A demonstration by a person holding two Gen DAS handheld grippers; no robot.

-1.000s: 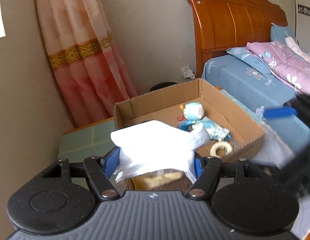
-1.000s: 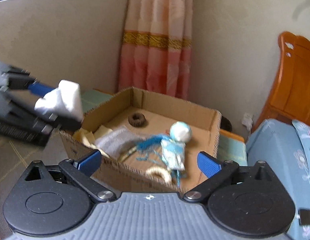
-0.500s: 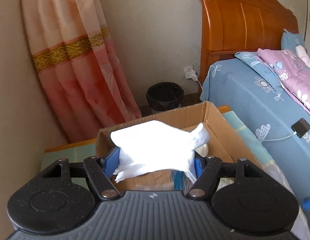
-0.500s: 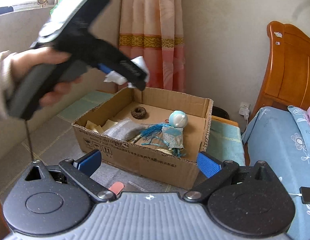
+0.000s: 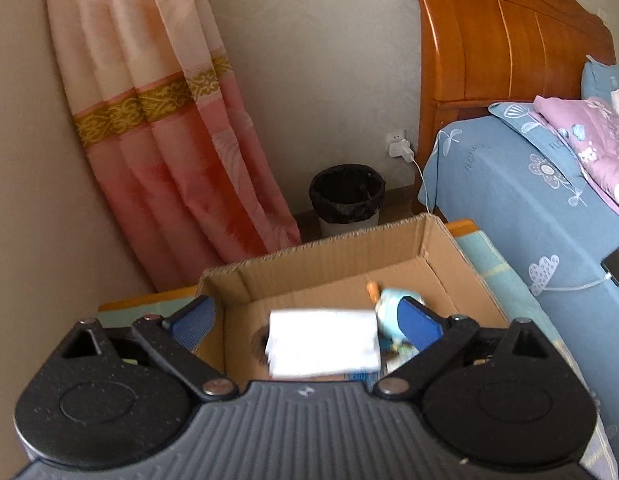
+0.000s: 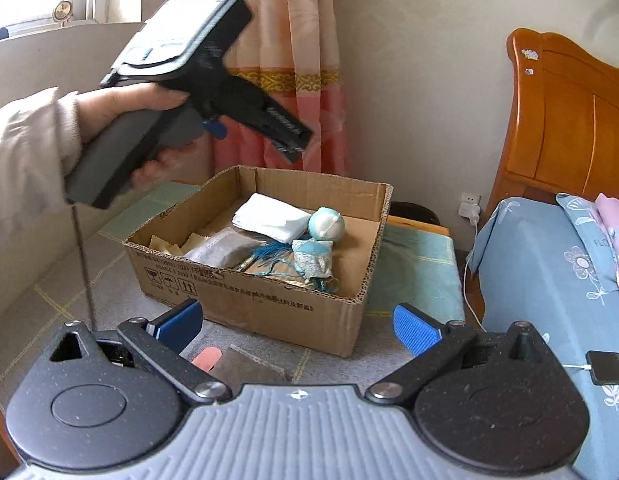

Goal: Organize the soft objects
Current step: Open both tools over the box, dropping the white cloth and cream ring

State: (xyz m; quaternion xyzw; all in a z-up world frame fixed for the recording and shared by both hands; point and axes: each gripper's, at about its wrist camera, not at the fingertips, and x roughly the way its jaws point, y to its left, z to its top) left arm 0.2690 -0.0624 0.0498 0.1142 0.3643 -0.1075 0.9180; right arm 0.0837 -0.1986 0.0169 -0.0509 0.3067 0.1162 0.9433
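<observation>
With the left gripper [image 5: 305,320] having just been opened over the cardboard box [image 6: 245,304], the white cloth [image 6: 271,222] is seen inside, beside the blue doll [image 6: 325,226]; the right gripper [image 6: 295,326] is spread, empty; the loosely dropped cloth could be snagged

The left wrist camera looks steeply down from close above the cardboard box [image 5: 333,264] toward the curtain [image 5: 169,128] corner, while the right wrist camera stands farther back over the floor, facing the same box [image 6: 269,304], and both take in the curtain and the wooden headboard [image 5: 501,52].
</observation>
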